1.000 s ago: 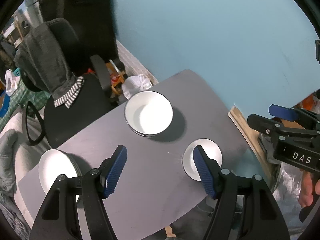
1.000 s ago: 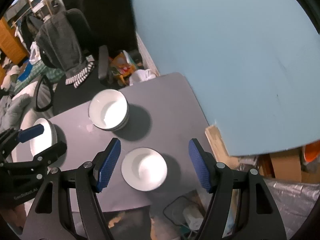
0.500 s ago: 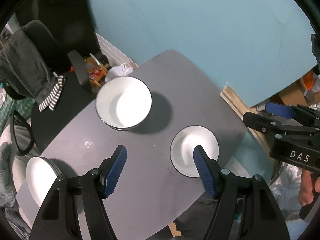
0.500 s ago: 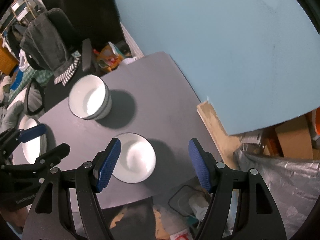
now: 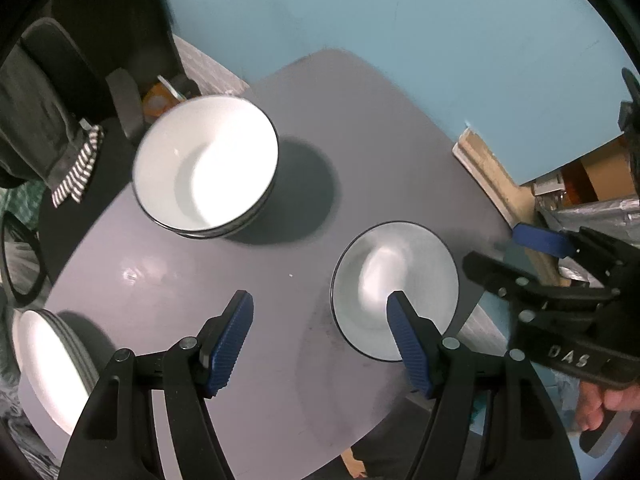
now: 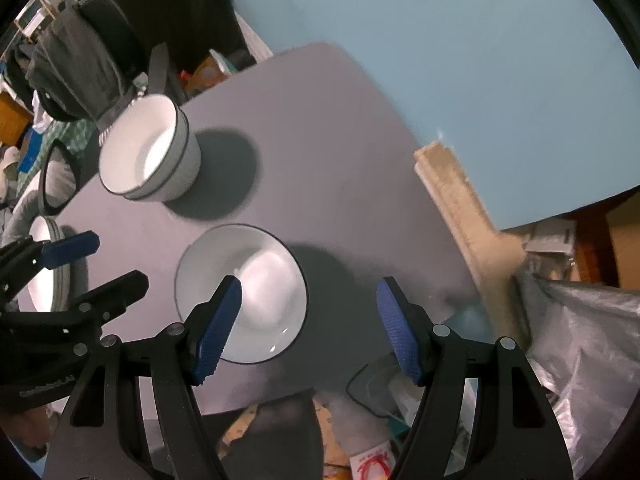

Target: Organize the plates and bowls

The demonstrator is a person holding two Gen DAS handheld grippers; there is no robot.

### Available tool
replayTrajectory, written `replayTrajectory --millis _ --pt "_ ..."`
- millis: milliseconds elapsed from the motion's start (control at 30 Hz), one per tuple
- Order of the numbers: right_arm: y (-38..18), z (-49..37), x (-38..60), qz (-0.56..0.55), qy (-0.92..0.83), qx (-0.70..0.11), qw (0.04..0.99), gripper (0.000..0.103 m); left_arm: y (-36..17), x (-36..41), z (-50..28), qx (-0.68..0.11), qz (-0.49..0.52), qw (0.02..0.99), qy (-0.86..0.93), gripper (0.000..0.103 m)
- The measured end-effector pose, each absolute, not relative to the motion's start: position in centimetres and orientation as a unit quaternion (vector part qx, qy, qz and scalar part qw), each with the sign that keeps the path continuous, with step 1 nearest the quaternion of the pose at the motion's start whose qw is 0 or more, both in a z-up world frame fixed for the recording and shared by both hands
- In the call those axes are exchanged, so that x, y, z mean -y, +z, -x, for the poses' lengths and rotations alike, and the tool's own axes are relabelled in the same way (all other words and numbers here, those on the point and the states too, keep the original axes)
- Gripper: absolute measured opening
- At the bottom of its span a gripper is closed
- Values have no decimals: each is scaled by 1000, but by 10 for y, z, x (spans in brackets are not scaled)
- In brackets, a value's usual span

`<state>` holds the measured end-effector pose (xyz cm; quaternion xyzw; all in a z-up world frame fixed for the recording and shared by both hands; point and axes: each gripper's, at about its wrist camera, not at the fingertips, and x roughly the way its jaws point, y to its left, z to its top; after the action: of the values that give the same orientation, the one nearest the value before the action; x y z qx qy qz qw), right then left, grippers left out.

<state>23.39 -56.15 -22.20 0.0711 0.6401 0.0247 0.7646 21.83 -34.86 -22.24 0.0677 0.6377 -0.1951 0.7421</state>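
A grey table (image 5: 224, 292) (image 6: 340, 152) carries three groups of white, dark-rimmed dishes. A stack of deep bowls (image 5: 206, 164) (image 6: 146, 150) stands at the back left. A single shallow bowl (image 5: 394, 288) (image 6: 244, 294) sits near the front right edge. A pile of plates (image 5: 50, 368) (image 6: 46, 266) lies at the left edge. My left gripper (image 5: 320, 320) hangs open above the bare table, its right fingertip over the shallow bowl's rim. My right gripper (image 6: 310, 304) is open, pointing down, its left fingertip over that same bowl. Neither holds anything.
A black office chair (image 5: 44, 112) draped with dark clothing stands beyond the table's left side. A light blue wall (image 5: 400, 40) backs the table. A wooden strip (image 6: 456, 204), cardboard and silver plastic (image 6: 580, 340) crowd the floor at the right. A hand (image 5: 600, 404) grips the right tool.
Both grippers have sunk toward the table, so the dishes look larger. The shallow bowl now sits under one fingertip of each. The jaws have kept their width.
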Motion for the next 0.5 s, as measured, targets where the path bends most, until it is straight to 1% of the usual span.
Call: replayTrajectory --millis 267,500 --pt "-262 -233 562 -67 28 -660 747 70 -260 349 -226 -663 -39 725 -184 71" --pt "-286 -232 569 -91 33 -675 732 69 -278 353 -228 -671 -47 720 -169 71"
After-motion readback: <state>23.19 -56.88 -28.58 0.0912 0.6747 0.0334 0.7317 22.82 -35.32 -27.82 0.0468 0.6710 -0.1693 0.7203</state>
